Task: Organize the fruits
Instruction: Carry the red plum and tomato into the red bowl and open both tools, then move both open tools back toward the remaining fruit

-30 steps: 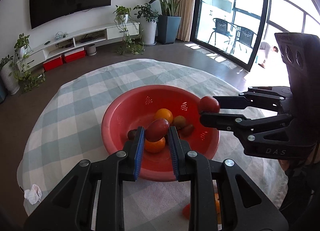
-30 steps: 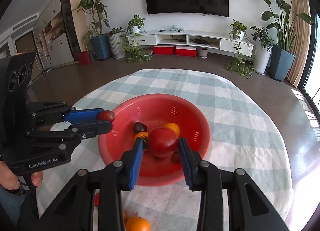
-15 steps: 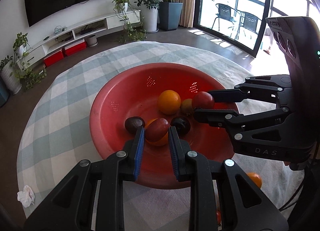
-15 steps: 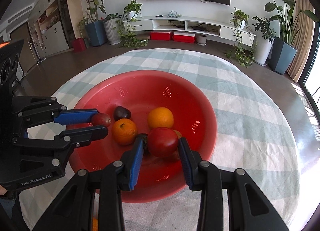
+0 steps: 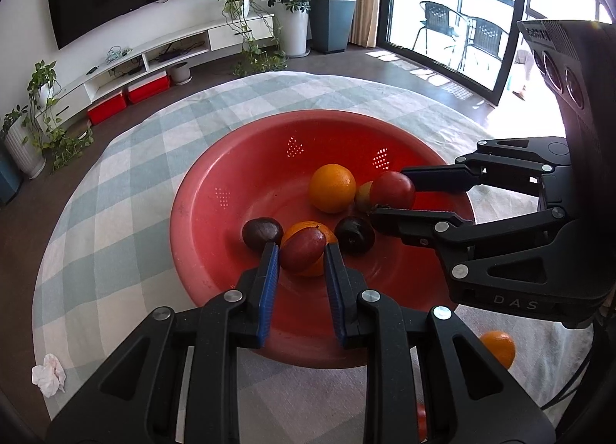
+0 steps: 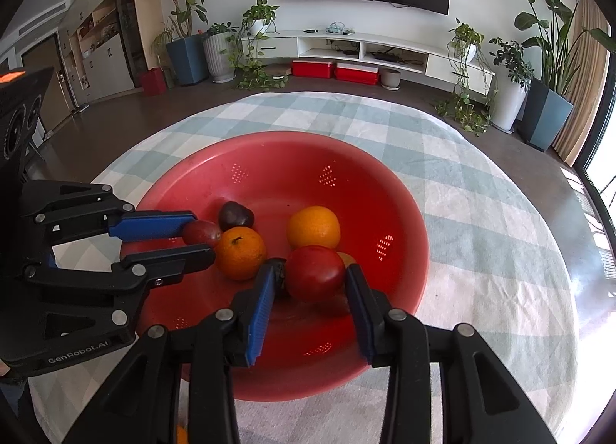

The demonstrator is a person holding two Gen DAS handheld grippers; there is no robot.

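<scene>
Both grippers had come down into the red colander [image 5: 215, 190] since the earlier frame, when they were carrying their fruit higher, over its rim. Left gripper [image 5: 301, 260] pinched an oblong dark-red plum [image 5: 302, 250] between its blue pads, long axis tilted up toward my right, the fruit just above, perhaps touching, an orange [image 5: 308, 230] lying low in the colander. Right gripper [image 6: 311, 279] pinched a round red apple [image 6: 314, 273], which hung low near the colander's floor, close in front of a second orange [image 6: 313, 227].

Relation that matters for the release: each fruit sat straight ahead of its own gripper, between the fingertips, already inside the colander wall. In the right wrist view the left gripper [image 6: 192, 232] came in from the colander's left side, the plum [image 6: 200, 233] pressing close against the first orange [image 6: 240, 252].

Also in the colander: a dark plum [image 5: 262, 233] left of the left gripper and a near-black plum [image 5: 354, 234] between the two grippers.

Judgement: both pieces were placed for dropping; spreading the jaws was the likely next act. The plum could roll off the orange. One more orange [image 5: 497, 348] lay on the checked tablecloth [image 5: 127, 182] outside the colander's near rim, not yet gathered.
</scene>
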